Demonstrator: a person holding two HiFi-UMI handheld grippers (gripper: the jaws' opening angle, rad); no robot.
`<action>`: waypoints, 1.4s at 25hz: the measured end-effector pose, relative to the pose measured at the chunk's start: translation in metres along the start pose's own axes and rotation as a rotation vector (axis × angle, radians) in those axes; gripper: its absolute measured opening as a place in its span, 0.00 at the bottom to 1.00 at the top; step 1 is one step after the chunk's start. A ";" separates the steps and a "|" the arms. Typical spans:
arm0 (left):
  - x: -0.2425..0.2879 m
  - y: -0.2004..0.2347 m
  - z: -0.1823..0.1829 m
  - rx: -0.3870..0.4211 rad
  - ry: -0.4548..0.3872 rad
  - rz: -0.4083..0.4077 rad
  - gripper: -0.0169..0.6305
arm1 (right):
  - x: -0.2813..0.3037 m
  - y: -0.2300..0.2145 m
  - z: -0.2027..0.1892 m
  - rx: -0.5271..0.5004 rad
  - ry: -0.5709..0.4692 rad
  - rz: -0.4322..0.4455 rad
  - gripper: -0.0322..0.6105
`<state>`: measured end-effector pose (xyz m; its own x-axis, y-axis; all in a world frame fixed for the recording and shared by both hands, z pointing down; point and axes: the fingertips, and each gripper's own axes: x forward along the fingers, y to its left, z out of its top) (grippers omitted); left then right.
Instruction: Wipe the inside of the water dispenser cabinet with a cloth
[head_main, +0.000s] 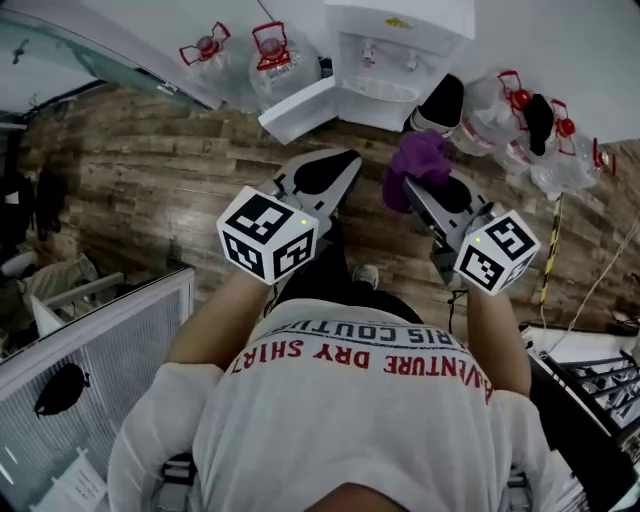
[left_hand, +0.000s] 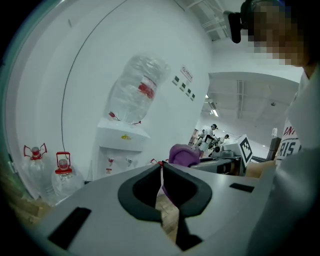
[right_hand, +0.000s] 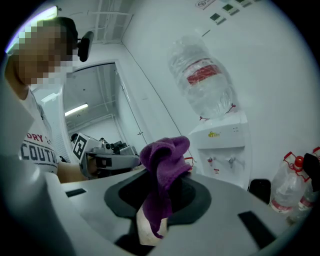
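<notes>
Our right gripper (head_main: 418, 195), fingers clamped on the crumpled purple cloth (head_main: 421, 157), faces the open-doored white water dispenser (head_main: 400, 45) well ahead; our left gripper (head_main: 345, 165) has its fingers closed on nothing.

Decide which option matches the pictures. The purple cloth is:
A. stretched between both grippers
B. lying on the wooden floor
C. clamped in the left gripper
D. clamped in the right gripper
D: in the right gripper view, the right gripper has its jaws closed on the purple cloth, while the left gripper has its jaw tips together with nothing between them.
</notes>
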<state>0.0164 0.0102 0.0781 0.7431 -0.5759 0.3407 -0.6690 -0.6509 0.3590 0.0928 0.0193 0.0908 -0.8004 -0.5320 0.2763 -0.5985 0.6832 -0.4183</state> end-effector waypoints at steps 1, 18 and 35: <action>0.005 0.012 -0.003 -0.001 -0.001 0.001 0.08 | 0.010 -0.008 -0.004 -0.001 0.003 -0.007 0.22; 0.148 0.213 -0.190 0.024 0.014 0.022 0.08 | 0.179 -0.178 -0.180 -0.175 0.038 -0.012 0.22; 0.242 0.338 -0.326 0.158 0.007 0.052 0.08 | 0.273 -0.305 -0.341 -0.326 0.118 -0.025 0.22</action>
<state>-0.0353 -0.1881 0.5652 0.7069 -0.6077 0.3619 -0.6956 -0.6900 0.2000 0.0455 -0.1633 0.5885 -0.7721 -0.5026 0.3889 -0.5824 0.8044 -0.1168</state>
